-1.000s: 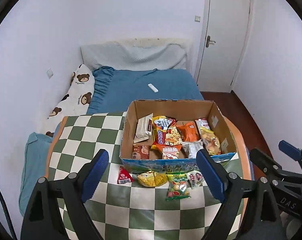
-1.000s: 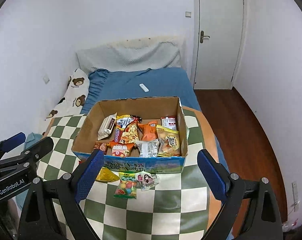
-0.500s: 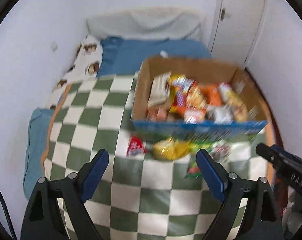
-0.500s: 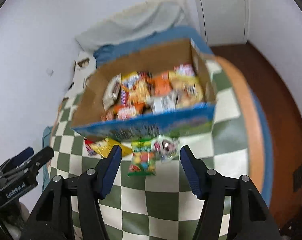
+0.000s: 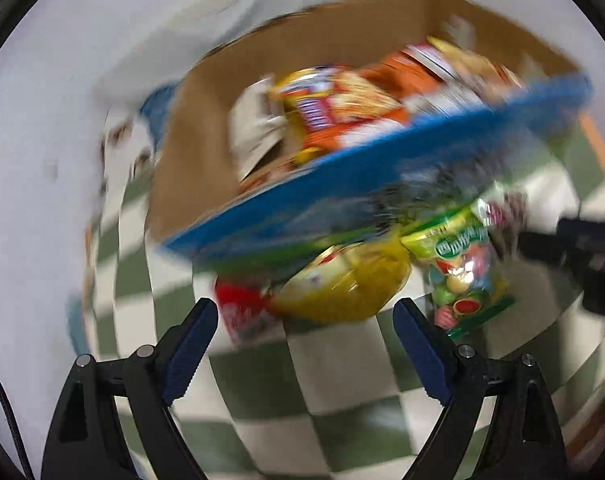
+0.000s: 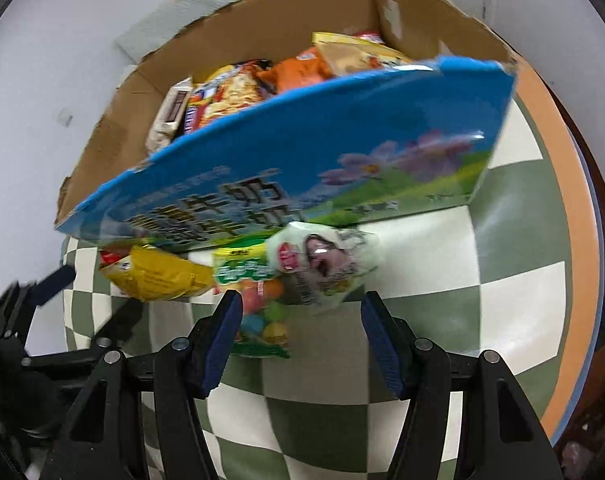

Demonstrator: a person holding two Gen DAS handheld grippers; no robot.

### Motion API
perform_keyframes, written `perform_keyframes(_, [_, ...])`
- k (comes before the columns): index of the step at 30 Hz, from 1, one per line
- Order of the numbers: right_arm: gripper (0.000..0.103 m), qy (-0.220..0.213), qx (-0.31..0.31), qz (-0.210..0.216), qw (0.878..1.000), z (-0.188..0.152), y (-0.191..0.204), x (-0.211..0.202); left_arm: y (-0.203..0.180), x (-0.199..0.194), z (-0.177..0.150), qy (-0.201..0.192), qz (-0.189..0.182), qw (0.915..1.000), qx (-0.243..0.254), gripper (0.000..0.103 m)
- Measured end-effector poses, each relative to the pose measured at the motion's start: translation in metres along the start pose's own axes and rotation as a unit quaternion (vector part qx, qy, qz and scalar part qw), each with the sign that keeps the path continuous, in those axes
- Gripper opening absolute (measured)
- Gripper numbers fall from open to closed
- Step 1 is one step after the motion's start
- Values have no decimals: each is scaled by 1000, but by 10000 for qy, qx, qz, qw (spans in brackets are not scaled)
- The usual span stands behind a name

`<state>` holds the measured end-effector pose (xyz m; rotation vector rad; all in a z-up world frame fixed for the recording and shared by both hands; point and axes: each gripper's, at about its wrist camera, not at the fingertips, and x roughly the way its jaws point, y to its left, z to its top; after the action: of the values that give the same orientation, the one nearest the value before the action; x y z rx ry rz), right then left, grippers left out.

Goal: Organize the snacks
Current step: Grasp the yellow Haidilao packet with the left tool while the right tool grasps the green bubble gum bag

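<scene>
A cardboard box (image 6: 302, 152) with a blue printed front holds several snack packets. Loose on the checked tablecloth before it lie a red packet (image 5: 238, 312), a yellow packet (image 5: 342, 284) (image 6: 158, 276), a green candy bag (image 5: 462, 272) (image 6: 258, 308) and a white packet (image 6: 326, 264). My left gripper (image 5: 306, 320) hangs open just above the yellow packet, which shows between its fingers. My right gripper (image 6: 302, 304) is open at a narrower gap over the candy bag and white packet; its pads press on nothing. The left wrist view is blurred.
The table (image 6: 518, 312) has a green-and-white checked cloth with an orange rim at the right, and dark floor beyond it. Each gripper shows at the edge of the other's view: the left gripper (image 6: 54, 284) and the right gripper (image 5: 574, 248). A white wall stands behind the box.
Both grippers have dropped toward the loose packets in front of the box and tilted downward. The right jaws have narrowed. The left jaws keep the same width.
</scene>
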<state>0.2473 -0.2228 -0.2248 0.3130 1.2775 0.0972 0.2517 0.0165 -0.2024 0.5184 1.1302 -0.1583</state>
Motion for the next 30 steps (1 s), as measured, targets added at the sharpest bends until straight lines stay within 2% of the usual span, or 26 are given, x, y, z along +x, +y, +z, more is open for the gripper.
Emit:
perform_keyframes(3, [65, 46, 56, -64, 10000, 1, -5, 2, -32, 12, 5, -150, 144, 9934, 1125, 90])
perform_keyframes(4, [65, 61, 68, -70, 9999, 0, -6, 2, -38, 16, 5, -122, 182, 9908, 1334, 88])
perform_keyframes(5, [65, 74, 69, -91, 9999, 0, -6, 4, -43, 20, 5, -95, 164, 9888, 1483, 83])
perform_keyframes(7, [65, 107, 77, -171, 9998, -2, -7, 6, -50, 26, 3, -70, 91, 9856, 1687, 51])
perform_keyframes(8, [65, 119, 103, -158, 9998, -5, -10, 5, -51, 29, 2, -40, 153, 9848, 1732, 49])
perform_keyframes(10, [65, 150, 165, -96, 9997, -8, -14, 6, -45, 30, 1, 4, 54, 9869, 1614, 48])
perform_keyframes(11, [65, 159, 155, -88, 9997, -8, -13, 6, -38, 27, 0, 65, -82, 9905, 1369, 47])
perform_keyframes(13, [65, 148, 128, -15, 9998, -11, -11, 4, -20, 20, -1, 211, -482, 9958, 750, 47])
perform_keyframes(15, [65, 158, 57, 81, 9998, -14, -4, 3, 4, 13, -7, 466, -991, 9939, -92, 47])
perform_keyframes(17, [65, 191, -27, 196, 9996, -15, 5, 5, 35, 12, -21, 872, -1649, 9754, -1178, 47])
perform_keyframes(18, [65, 230, -94, 245, 9994, -13, 12, 9, 52, 16, -34, 1135, -2102, 9536, -1834, 47])
perform_keyframes(20, [65, 321, -210, 272, 9989, -12, 27, 18, 74, 27, -60, 1473, -2665, 9134, -2702, 47])
perform_keyframes(21, [65, 384, -294, 235, 9986, -9, 36, 27, 82, 35, -74, 1569, -2745, 9001, -2998, 47])
perform_keyframes(25, [65, 664, -608, -133, 9959, 0, 59, 62, 112, 64, -110, 1824, -2623, 8682, -3797, 47])
perform_keyframes(26, [65, 776, -654, -190, 9947, 1, 64, 73, 117, 70, -116, 1904, -2551, 8645, -3890, 47])
perform_keyframes(28, [63, 808, -828, -399, 9925, 0, 72, 83, 122, 72, -121, 1863, -2508, 8630, -3971, 48])
perform_keyframes(30, [58, 733, -989, -445, 9914, -3, 77, 83, 130, 64, -120, 1703, -2489, 8670, -3966, 49])
